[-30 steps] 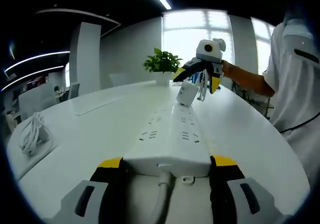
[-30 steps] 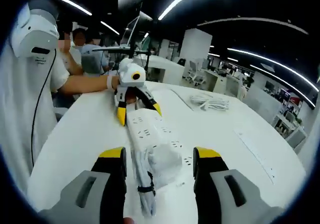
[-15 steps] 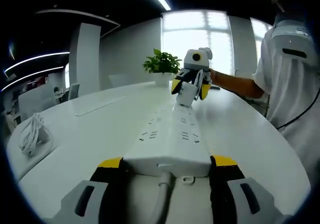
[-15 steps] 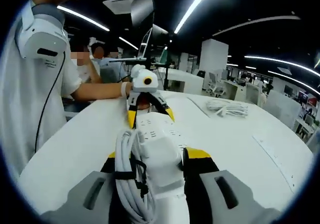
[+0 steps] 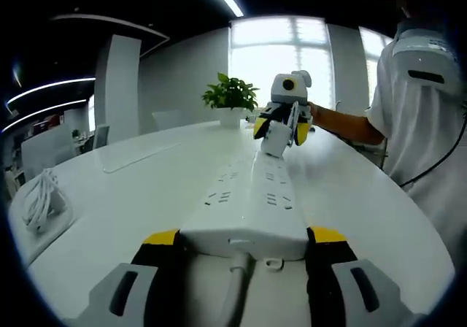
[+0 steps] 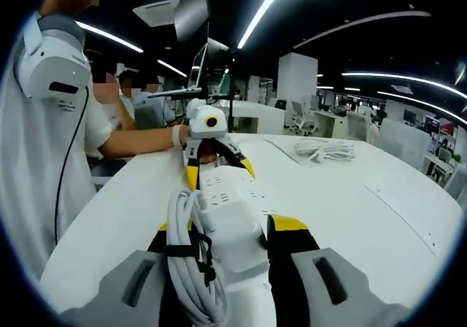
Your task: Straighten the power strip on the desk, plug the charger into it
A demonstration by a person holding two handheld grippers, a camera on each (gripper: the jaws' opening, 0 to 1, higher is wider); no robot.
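Observation:
A long white power strip (image 5: 252, 195) lies on the white table (image 5: 131, 188) and runs away from me in the left gripper view. My left gripper (image 5: 244, 236) is shut on its near end, where the cord leaves. Over the far end, my right gripper (image 5: 280, 131) holds the white charger (image 5: 271, 141) just above the strip. In the right gripper view, the right gripper (image 6: 226, 228) is shut on the charger (image 6: 232, 221), whose bundled white cable (image 6: 186, 268) hangs at its left. Beyond it lie the strip (image 6: 226, 185) and the left gripper (image 6: 219, 172).
A potted plant (image 5: 231, 97) stands at the table's far edge. A coiled white cable (image 5: 36, 203) lies far left, the same coiled cable (image 6: 321, 149) showing at the right in the right gripper view. A person in a white shirt (image 5: 419, 122) stands along the table's right side.
A second ago the right gripper stood open around the charger lying on the strip; it has shut on it and lifted it. The left gripper has kept its hold on the strip.

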